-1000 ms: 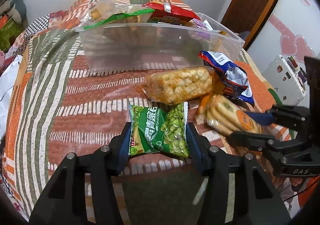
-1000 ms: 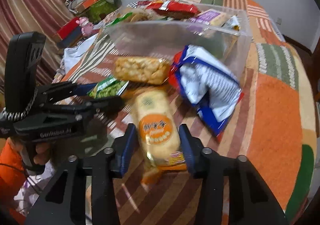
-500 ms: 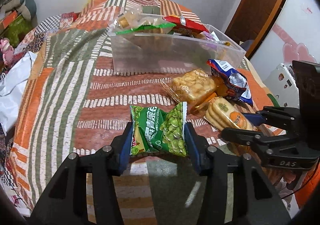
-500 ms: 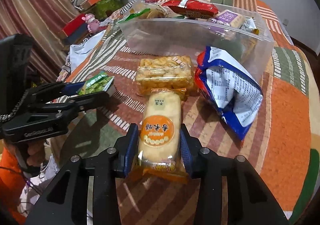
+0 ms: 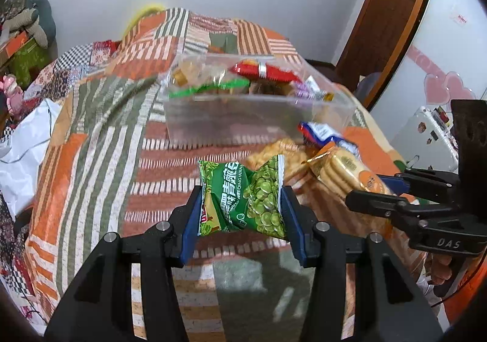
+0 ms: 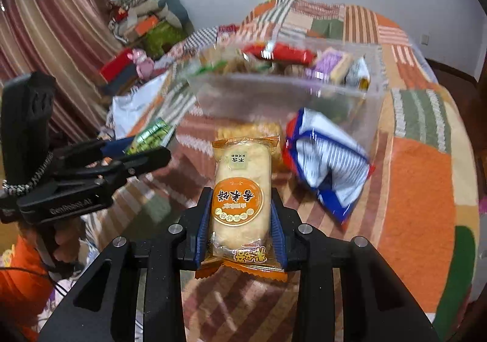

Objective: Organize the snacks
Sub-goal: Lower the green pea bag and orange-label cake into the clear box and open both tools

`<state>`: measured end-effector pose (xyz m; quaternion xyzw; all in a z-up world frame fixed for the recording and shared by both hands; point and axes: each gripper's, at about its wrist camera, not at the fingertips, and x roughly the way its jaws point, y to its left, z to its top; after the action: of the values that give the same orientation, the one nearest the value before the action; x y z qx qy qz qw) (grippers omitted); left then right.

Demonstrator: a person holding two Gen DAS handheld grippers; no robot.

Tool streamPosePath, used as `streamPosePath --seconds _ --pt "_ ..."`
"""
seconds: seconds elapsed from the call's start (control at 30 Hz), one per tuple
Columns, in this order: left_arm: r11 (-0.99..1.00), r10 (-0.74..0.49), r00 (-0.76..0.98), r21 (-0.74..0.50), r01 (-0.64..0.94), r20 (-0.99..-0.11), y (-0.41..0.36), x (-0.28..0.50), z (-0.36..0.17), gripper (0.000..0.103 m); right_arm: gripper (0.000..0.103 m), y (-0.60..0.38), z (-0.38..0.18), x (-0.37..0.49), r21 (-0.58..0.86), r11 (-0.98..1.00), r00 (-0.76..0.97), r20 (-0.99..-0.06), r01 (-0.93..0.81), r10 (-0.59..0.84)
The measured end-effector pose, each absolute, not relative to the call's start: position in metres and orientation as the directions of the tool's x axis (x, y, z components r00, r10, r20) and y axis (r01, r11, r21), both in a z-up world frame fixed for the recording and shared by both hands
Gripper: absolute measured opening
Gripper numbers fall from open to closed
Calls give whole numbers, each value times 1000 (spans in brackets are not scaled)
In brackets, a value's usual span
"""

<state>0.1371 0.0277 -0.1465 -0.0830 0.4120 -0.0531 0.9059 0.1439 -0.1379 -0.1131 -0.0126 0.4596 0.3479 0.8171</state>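
My left gripper (image 5: 242, 208) is shut on a green pea snack packet (image 5: 243, 195) and holds it above the patchwork bedspread. My right gripper (image 6: 240, 220) is shut on an orange rice cracker pack (image 6: 242, 192), also lifted; the pack shows in the left wrist view (image 5: 350, 171). A clear plastic bin (image 5: 255, 119) with several snack packets stands further back on the bed; it also shows in the right wrist view (image 6: 286, 92). A yellow biscuit pack (image 5: 280, 153) and a blue-and-white bag (image 6: 328, 159) lie in front of the bin.
The bed's patchwork cover (image 5: 91, 144) spreads left and right of the bin. Clutter and a white cloth (image 5: 21, 147) lie off the bed's left side. A wooden door (image 5: 392, 13) and a white appliance (image 5: 426, 135) stand to the right.
Both grippers have lifted and pulled back from the bed with their packets held. The bin and the loose snacks now sit further away and lower in view.
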Motion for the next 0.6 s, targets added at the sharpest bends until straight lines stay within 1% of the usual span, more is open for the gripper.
streamPosePath --seconds 0.2,0.4,0.6 --pt "982 -154 702 -187 30 -695 30 145 -122 50 32 -144 -85 152 291 772 421 -703 -565 573" --pt "986 -129 736 -163 26 -664 34 160 -103 50 32 -156 -64 167 267 806 509 -660 -528 552" --pt "990 -101 771 -139 16 -629 44 179 -84 50 32 -162 -50 183 274 825 567 -618 -494 545"
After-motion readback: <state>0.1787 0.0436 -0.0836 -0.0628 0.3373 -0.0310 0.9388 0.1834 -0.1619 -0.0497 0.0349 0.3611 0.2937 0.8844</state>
